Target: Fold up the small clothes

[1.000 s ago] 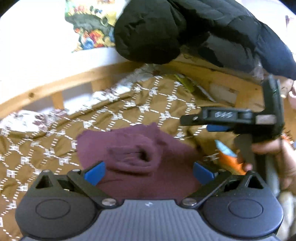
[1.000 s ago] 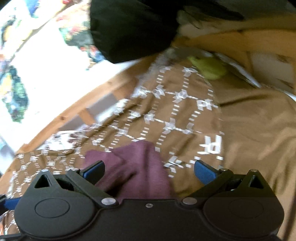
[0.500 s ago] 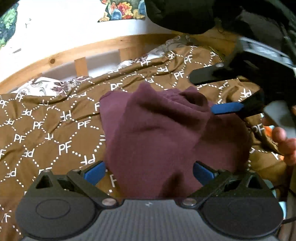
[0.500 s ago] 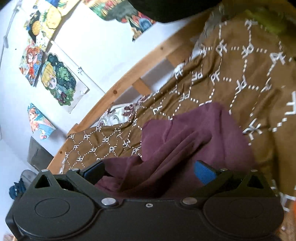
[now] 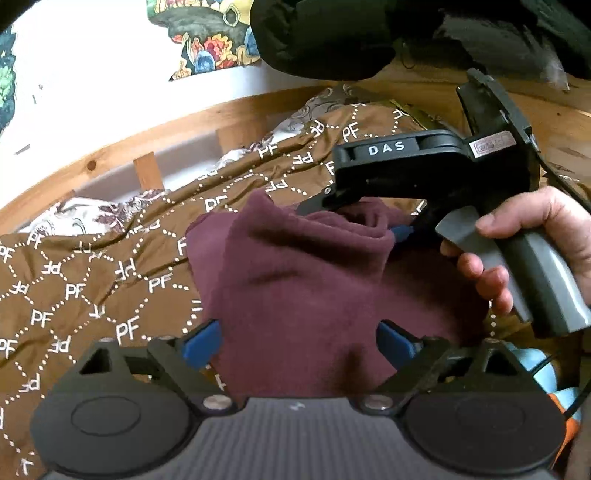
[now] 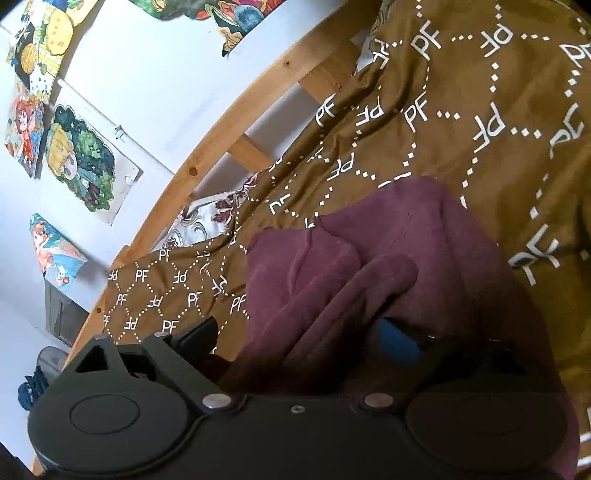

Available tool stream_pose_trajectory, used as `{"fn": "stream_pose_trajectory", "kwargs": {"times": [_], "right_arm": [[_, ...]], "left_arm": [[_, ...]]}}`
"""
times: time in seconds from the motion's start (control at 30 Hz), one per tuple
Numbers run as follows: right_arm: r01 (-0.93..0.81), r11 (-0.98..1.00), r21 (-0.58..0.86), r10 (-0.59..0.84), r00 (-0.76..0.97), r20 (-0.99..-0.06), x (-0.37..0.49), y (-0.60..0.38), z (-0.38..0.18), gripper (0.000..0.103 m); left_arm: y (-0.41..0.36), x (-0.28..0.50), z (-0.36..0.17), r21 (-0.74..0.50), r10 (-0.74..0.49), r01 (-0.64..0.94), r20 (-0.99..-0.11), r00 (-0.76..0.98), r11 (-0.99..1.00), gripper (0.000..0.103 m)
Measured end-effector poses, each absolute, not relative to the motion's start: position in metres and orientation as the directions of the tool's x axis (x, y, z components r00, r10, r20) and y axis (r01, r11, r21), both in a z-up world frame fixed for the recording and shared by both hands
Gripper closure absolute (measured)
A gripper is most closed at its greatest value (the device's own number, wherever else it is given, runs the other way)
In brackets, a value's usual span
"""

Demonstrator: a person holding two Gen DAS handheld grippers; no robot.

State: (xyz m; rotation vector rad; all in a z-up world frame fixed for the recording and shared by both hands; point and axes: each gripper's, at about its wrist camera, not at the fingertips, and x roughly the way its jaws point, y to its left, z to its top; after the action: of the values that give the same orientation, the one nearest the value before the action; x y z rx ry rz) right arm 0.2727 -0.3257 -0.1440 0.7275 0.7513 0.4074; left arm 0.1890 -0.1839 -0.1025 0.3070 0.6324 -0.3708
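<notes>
A small maroon garment point(image 5: 295, 280) lies bunched on the brown patterned bedspread point(image 5: 81, 280). My left gripper point(image 5: 297, 341) is open, its blue-padded fingers on either side of the garment's near edge, with the cloth between them. My right gripper point(image 5: 369, 218) comes in from the right in the left wrist view, with a fold of the garment between its wide-apart fingers. In the right wrist view the garment point(image 6: 369, 273) is draped across my right gripper point(image 6: 295, 336), covering part of its fingers.
A wooden bed rail point(image 5: 110, 158) runs behind the bedspread, with a white wall and posters point(image 6: 79, 162) beyond. A black puffy jacket point(image 5: 369, 33) hangs above at the back. A floral pillow point(image 5: 81, 218) peeks out at the rail.
The right gripper has moved in over the garment's far fold, and the fold now drapes over its fingers. The left view has shifted slightly; the garment stays bunched.
</notes>
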Motion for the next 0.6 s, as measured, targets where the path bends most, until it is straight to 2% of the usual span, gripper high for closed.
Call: {"fn": "stream_pose_trajectory", "kwargs": {"times": [0.1,0.17,0.37,0.4,0.43,0.5,0.6], "right_arm": [[-0.074,0.710,0.700,0.551,0.679,-0.486,0.2715,-0.3223,-0.1450,0.013],[-0.069,0.715,0.696,0.543,0.682,-0.490,0.2714,-0.3223,-0.1456,0.016],[-0.035,0.728,0.685,0.510,0.695,-0.507,0.2706,-0.3265,-0.1470,0.034],[-0.038,0.729,0.684,0.508,0.699,-0.503,0.2699,-0.3271,-0.1466,0.042],[-0.045,0.729,0.683,0.510,0.702,-0.498,0.2693,-0.3271,-0.1458,0.055],[-0.057,0.742,0.668,0.501,0.709,-0.497,0.2682,-0.3259,-0.1432,0.069],[-0.083,0.777,0.624,0.475,0.727,-0.496,0.2672,-0.3221,-0.1377,0.082]], "left_arm": [[-0.1814,0.1918,-0.1043,0.139,-0.243,0.420,-0.640,0.729,0.897,0.027],[-0.1787,0.1933,-0.1045,0.129,-0.239,0.412,-0.644,0.726,0.902,0.042],[-0.1776,0.1913,-0.1041,0.133,-0.238,0.409,-0.638,0.732,0.903,0.058],[-0.1787,0.1911,-0.1041,0.139,-0.237,0.412,-0.637,0.734,0.901,0.060],[-0.1792,0.1904,-0.1042,0.144,-0.237,0.414,-0.635,0.735,0.899,0.062],[-0.1798,0.1890,-0.1043,0.148,-0.242,0.421,-0.632,0.736,0.895,0.065],[-0.1802,0.1870,-0.1039,0.141,-0.261,0.433,-0.622,0.738,0.890,0.070]]}}
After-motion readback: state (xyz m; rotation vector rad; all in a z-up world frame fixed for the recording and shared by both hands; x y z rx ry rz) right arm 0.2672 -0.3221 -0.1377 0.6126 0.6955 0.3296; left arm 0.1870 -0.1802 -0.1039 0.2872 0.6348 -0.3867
